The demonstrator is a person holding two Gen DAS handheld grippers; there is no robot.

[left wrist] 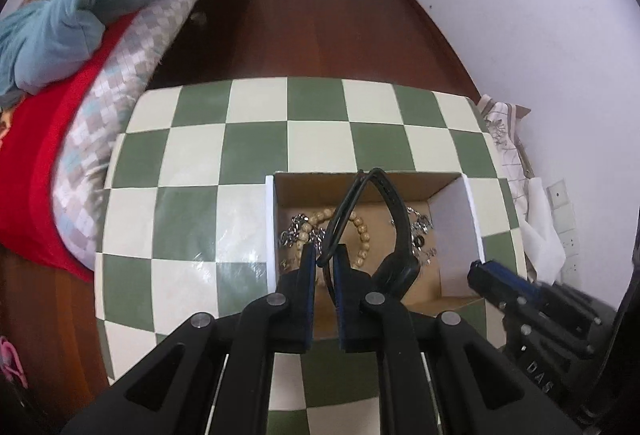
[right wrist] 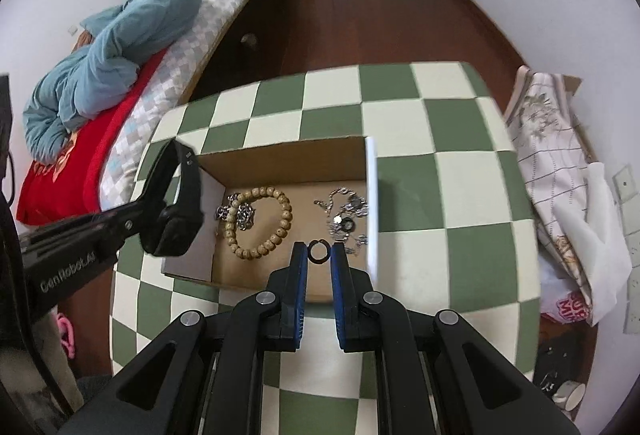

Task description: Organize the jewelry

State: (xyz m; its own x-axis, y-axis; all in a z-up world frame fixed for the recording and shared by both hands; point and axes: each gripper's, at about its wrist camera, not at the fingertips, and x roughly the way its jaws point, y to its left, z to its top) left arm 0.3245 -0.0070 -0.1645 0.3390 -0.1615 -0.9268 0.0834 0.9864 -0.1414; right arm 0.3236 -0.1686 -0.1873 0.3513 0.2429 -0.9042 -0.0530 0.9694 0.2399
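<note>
An open cardboard box (left wrist: 400,182) sits on the green-and-cream checkered table (left wrist: 256,139). Inside lie a wooden bead bracelet (right wrist: 260,223) and silver chains (right wrist: 344,211). My left gripper (left wrist: 324,255) is shut on the thin strap of a black wristband watch (left wrist: 396,231), which hangs above the box's left part. In the right wrist view the same watch (right wrist: 180,203) dangles over the box's left wall. My right gripper (right wrist: 319,253) is shut on a small black ring (right wrist: 319,260), held above the box's near right part beside the chains.
A bed with a red blanket (left wrist: 44,155) and blue duvet (left wrist: 92,3) runs along the table's left side. A cloth-draped pile (right wrist: 560,175) stands by the right wall. Dark wooden floor (left wrist: 320,23) lies beyond the table's far edge.
</note>
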